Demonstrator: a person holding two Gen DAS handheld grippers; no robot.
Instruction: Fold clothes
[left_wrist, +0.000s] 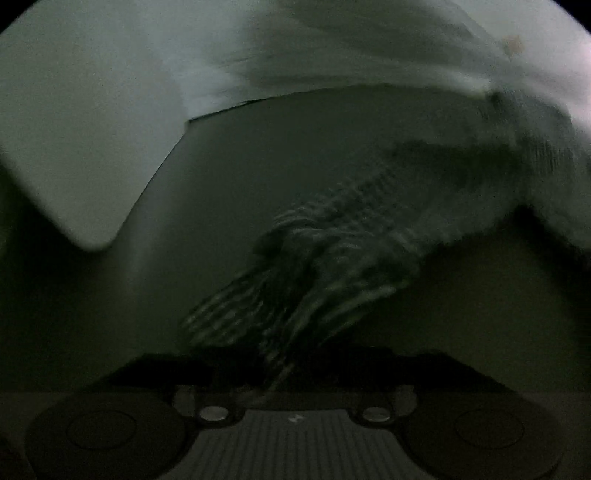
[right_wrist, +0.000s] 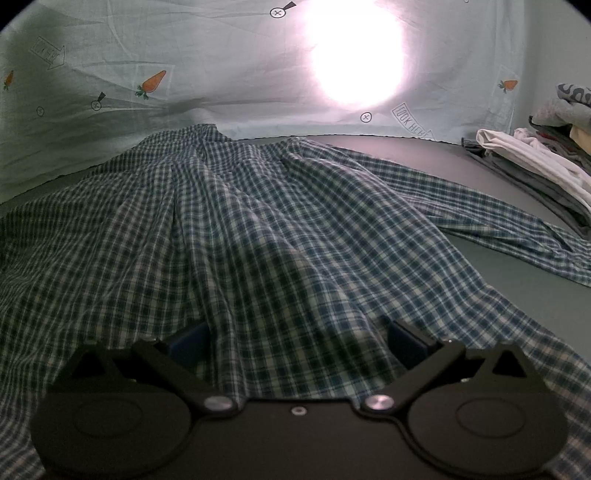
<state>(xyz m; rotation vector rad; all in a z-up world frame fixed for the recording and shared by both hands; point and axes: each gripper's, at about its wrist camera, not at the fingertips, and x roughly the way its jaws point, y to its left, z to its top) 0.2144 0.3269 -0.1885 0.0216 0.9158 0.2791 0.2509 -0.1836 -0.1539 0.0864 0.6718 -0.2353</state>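
I am working on the checked shirt (right_wrist: 258, 236), and as far as I can judge, the folding is only beginning: it is lying spread and rumpled across the grey-green surface (right_wrist: 498, 295), with deep creases running up its middle and one sleeve (right_wrist: 491, 221) stretching out flat toward the right, not yet brought in. My right gripper (right_wrist: 295, 347) is hovering low over the near part of the cloth with its jaws standing wide apart; the fabric is passing between the blue pads (right_wrist: 404, 343), but they are not pressing on it, so I am holding nothing there. My left gripper's own view is dark and smeared, and I cannot tell how its jaws are standing; a bunched, striped-looking piece of the shirt (left_wrist: 325, 258) is trailing down toward the gripper body, though whether I am gripping it I cannot say. To the right, a pile of other clothes (right_wrist: 535, 166) is sitting against the carrot-printed sheet (right_wrist: 155, 85) at the back; whether they are finished or waiting is not clear. What I am judging as left is nearly everything: smoothing the body, bringing in both sleeves, and doubling the shirt over.
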